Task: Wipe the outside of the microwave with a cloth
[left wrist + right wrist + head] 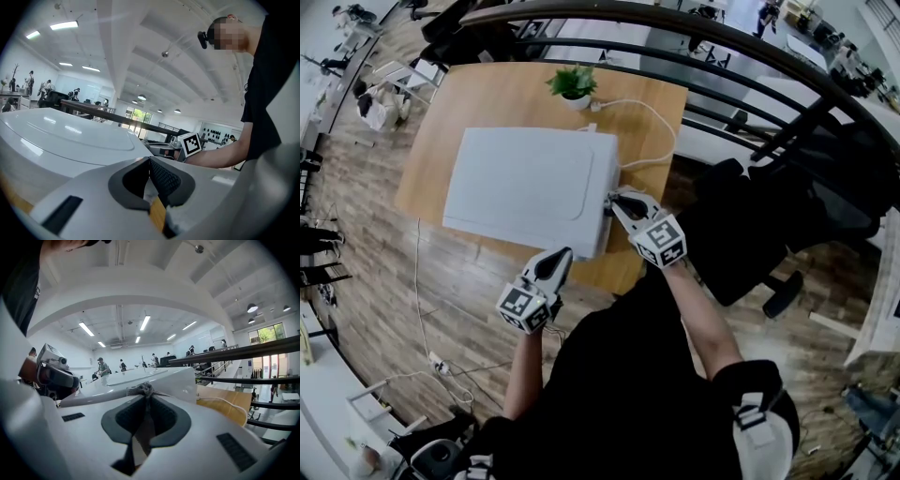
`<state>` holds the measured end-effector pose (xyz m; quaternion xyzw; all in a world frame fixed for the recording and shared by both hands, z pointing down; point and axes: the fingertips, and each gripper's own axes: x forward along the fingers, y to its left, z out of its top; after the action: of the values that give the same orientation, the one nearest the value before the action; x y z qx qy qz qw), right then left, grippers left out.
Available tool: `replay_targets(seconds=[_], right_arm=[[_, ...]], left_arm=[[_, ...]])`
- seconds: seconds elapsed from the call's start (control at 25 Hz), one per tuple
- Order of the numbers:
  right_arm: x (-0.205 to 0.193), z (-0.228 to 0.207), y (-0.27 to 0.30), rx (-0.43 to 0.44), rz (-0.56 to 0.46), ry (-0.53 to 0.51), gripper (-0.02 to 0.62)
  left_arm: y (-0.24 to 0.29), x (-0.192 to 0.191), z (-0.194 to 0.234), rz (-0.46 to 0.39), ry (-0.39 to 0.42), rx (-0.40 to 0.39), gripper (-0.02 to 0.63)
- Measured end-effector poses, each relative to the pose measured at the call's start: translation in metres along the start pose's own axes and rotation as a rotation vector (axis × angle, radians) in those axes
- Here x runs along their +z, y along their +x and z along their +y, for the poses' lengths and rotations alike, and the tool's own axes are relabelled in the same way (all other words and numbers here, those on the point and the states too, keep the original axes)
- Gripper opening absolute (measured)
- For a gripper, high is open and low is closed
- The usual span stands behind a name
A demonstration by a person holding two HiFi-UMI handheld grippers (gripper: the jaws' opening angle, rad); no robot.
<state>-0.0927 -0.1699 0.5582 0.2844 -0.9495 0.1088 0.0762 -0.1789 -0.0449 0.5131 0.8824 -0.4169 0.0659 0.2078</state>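
**A:** Which step is in hand?

**B:** The wiping itself, I'd say. The right gripper (615, 200) has its jaws pressed together on a small grey cloth (142, 389). The tuft sits at the near right corner of the microwave (525, 183), where top meets side

**A:** And the other one?

**B:** The left gripper (562, 255) has its jaws together with nothing between them. It hangs just beside the microwave's near edge, and I can't see it touching anything

**A:** Where's the microwave itself?

**B:** On the wooden surface (478, 89), with a potted plant (573, 84) behind it and a white cable (652, 141) looping off its far right corner

**A:** What does the next move call for?

**B:** My guess is a drag along that right side or across the top, with the tuft kept flat on the panel. Very little cloth sticks out past the jaws, so the angle matters if cloth rather than jaw tip is to meet the casing. The idle gripper could brace the microwave if it slides. I can't judge how much is already wiped, since no panel shows a mark either way
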Motion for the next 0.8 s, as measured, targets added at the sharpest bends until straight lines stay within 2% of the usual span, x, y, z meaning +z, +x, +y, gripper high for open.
replay_targets(seconds=[0.36,0.8], right_arm=[[0.004,-0.034,0.014,-0.046,0.02,0.007,0.028],[0.009,-0.073,0.033,-0.114,0.039,-0.049,0.028]], left_arm=[[-0.003,-0.001,0.004,0.022,-0.01,0.026,0.003],[-0.001,0.0,0.011,0.027,-0.016,0.04,0.003]])
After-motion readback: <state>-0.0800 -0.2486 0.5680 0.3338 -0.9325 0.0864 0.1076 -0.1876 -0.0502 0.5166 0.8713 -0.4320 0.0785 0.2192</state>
